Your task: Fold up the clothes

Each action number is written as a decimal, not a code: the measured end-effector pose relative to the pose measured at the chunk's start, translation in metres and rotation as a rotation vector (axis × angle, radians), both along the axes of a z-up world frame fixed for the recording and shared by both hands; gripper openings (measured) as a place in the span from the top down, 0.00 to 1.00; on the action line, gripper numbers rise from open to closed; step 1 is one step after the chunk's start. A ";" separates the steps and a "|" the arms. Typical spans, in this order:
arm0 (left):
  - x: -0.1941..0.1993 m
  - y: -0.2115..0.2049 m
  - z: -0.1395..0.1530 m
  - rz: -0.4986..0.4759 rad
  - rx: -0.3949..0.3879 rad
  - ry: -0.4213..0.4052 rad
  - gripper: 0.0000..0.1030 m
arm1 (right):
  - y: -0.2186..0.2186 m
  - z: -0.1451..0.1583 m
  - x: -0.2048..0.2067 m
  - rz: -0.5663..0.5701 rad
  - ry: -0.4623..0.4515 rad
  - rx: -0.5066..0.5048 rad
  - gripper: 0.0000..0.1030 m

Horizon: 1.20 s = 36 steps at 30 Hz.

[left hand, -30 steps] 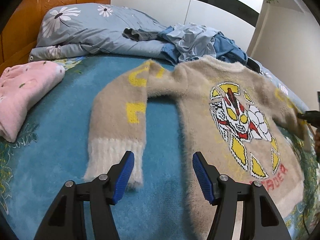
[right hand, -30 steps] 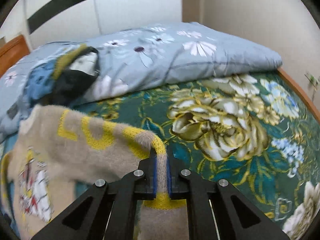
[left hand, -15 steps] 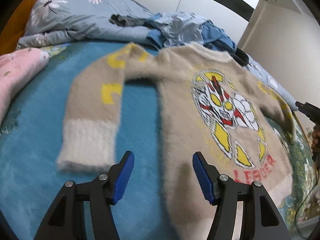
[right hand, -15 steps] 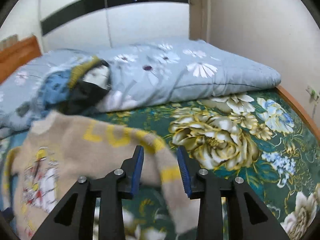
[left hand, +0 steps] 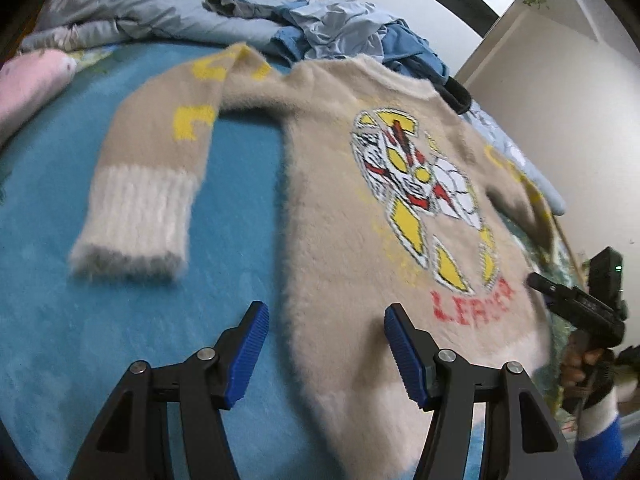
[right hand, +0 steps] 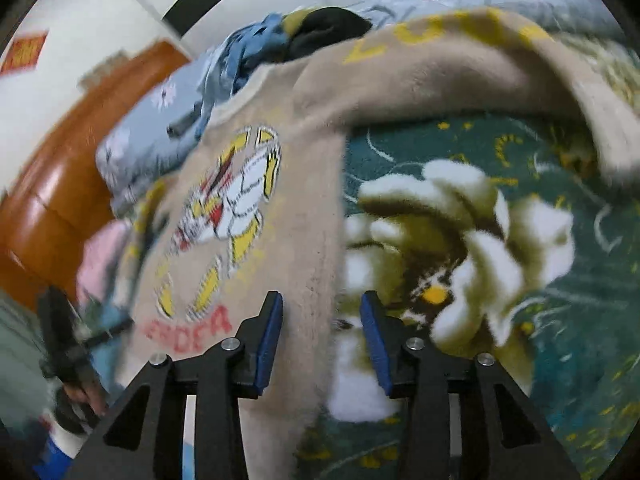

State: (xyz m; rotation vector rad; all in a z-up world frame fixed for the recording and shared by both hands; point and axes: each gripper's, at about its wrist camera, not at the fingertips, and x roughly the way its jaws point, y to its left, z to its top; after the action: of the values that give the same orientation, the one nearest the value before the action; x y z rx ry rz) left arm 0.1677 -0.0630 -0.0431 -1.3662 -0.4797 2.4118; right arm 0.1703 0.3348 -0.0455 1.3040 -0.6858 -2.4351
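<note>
A fluffy beige sweater (left hand: 360, 208) with a cartoon print and red lettering lies face up, spread flat on the bed. Its one sleeve with a white cuff (left hand: 132, 216) lies stretched out at the left. My left gripper (left hand: 324, 348) is open and empty, just above the sweater's lower left hem edge. My right gripper (right hand: 322, 336) is open and empty over the sweater's (right hand: 280, 208) right side edge near the hem. The other sleeve (right hand: 480, 68) lies bent across the floral blanket. The right gripper also shows in the left wrist view (left hand: 576, 304).
A blue and green floral blanket (right hand: 520, 280) covers the bed. A pile of blue and grey clothes (left hand: 340, 36) lies on a grey flowered duvet (left hand: 120, 4) behind the sweater. A folded pink garment (left hand: 28, 80) lies at the left. A wooden headboard (right hand: 60, 184) stands beyond.
My right gripper has let go of the sweater sleeve, opened, and swung down to the sweater's lower right edge. My left gripper has moved from the cuff toward the hem, still open.
</note>
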 end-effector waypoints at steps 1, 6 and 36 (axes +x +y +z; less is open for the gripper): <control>0.001 0.001 0.000 -0.006 0.015 -0.002 0.39 | -0.001 -0.001 0.001 0.006 -0.001 -0.037 0.58; 0.006 0.004 0.002 -0.030 0.068 -0.012 0.39 | -0.018 -0.004 0.015 0.066 -0.002 -0.103 0.57; 0.059 -0.031 0.036 0.055 0.023 0.039 0.89 | -0.047 0.017 0.100 0.052 0.030 -0.155 0.90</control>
State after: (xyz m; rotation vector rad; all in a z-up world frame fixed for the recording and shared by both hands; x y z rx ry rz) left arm 0.2270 -0.0941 -0.0073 -1.3109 -0.5402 2.4640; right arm 0.2705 0.2877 -0.0283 1.2079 -0.8048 -2.3056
